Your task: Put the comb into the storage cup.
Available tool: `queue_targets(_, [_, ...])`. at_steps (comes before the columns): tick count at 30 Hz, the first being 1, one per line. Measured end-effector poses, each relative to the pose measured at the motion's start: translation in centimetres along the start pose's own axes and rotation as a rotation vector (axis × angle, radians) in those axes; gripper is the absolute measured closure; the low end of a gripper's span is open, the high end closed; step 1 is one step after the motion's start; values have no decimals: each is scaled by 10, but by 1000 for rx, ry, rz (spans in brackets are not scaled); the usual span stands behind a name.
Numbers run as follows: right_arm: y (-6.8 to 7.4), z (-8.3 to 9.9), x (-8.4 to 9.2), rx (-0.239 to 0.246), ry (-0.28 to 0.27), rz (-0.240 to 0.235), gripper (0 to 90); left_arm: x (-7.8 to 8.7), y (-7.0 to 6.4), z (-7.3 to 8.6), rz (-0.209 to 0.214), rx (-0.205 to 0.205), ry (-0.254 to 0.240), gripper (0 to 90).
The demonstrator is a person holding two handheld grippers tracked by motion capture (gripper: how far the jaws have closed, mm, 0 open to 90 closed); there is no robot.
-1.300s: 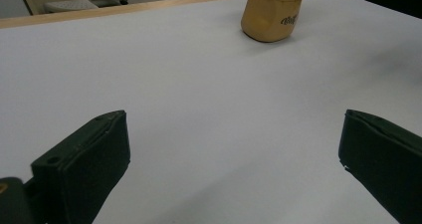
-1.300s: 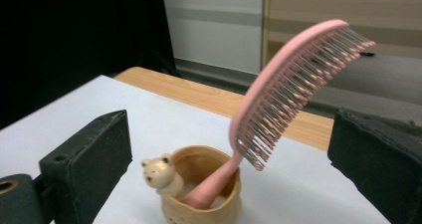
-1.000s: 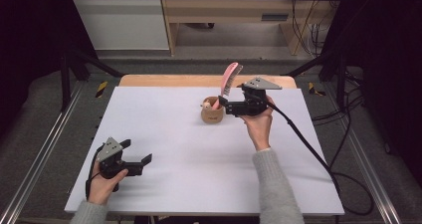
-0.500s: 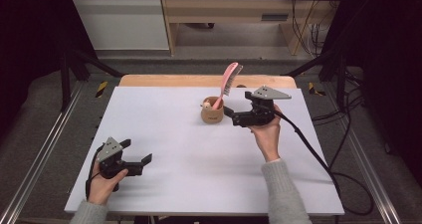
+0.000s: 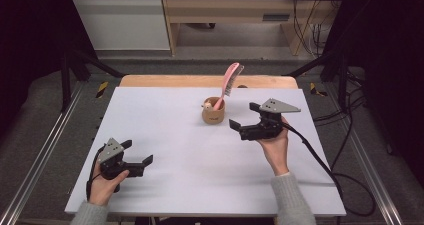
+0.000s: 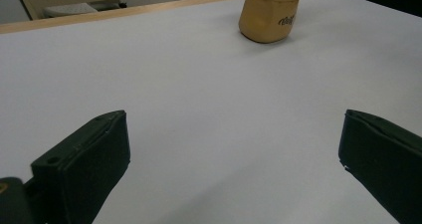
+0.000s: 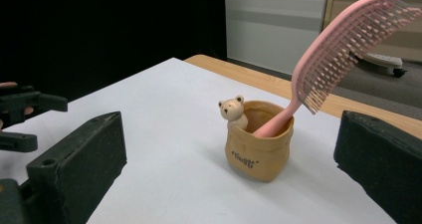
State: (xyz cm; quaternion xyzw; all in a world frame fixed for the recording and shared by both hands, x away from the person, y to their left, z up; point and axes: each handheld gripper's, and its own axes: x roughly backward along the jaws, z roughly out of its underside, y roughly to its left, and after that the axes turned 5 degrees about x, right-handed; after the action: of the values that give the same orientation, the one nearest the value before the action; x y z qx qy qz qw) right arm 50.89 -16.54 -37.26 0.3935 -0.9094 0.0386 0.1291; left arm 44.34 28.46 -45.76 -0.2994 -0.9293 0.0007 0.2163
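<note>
A tan cup [image 5: 213, 113] with a small bear figure [image 7: 231, 109] on its rim stands at the table's far middle. A pink hairbrush [image 5: 230, 79] leans in it, handle down and bristle head up to the right. My right gripper [image 5: 244, 116] hovers open just right of the cup, jaws wide apart and pointing at it, holding nothing. In the right gripper view the cup [image 7: 257, 149] and the brush [image 7: 343, 45] sit between the two black jaws, a short way ahead. My left gripper [image 5: 136, 152] rests open at the near left, far from the cup [image 6: 270, 15].
The white tabletop [image 5: 170, 130] has a wooden strip [image 5: 200, 81] along its far edge. Metal frame rails [image 5: 45, 150] run down both sides. A black cable [image 5: 320, 155] trails off the right gripper over the table's right edge. The other hand's gripper [image 7: 20, 114] shows at left in the right gripper view.
My right gripper has drawn back from the cup, toward the near right, and stands open. The brush stays leaning in the cup. The left gripper has not moved.
</note>
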Motion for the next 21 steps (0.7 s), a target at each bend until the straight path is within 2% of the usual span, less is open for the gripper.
queue_targets(14, [0,29,23,11,2,-40,2,-1,-1,1,3,-8,5,0])
queue_targets(21, [-3,44,32,24,17,-38,2,-1,-1,1,4,-13,5,0])
